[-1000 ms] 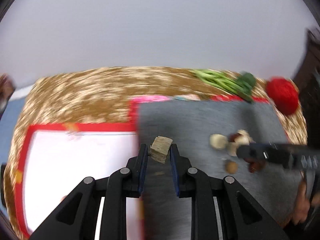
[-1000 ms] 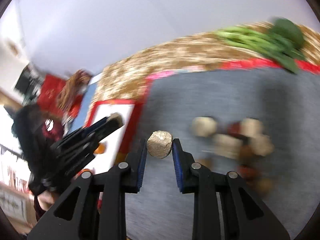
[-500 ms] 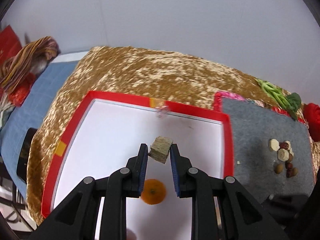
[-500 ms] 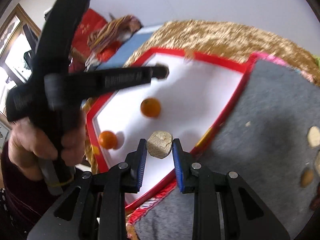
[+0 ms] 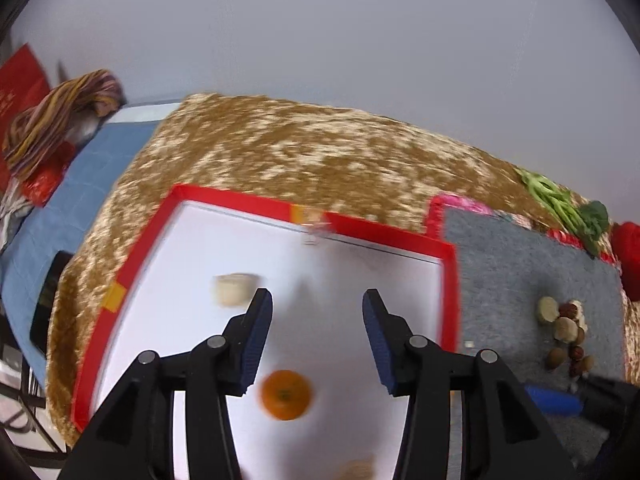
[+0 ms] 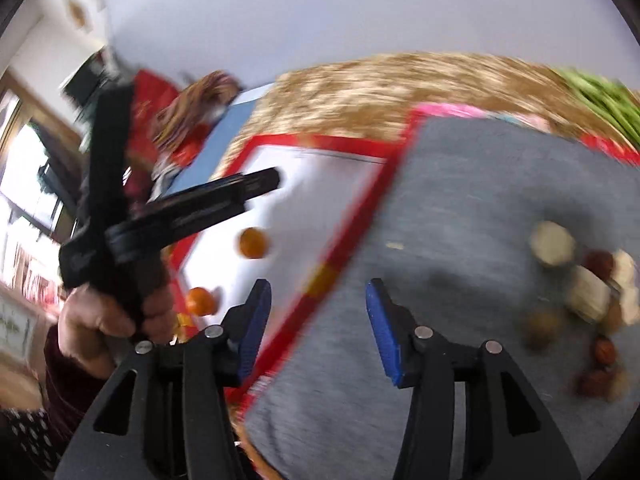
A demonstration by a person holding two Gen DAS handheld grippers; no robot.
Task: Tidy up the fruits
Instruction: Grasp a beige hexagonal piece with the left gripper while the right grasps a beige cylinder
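Fruits, small dried pieces heaped on a grey mat, look light and brittle, best pinched across their flat sides; left gripper and right gripper both gape empty.

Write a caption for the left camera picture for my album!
Open left gripper over a white tray holding an orange.

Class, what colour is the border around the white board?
Red border, with small orange patches; clearest in the left wrist view.
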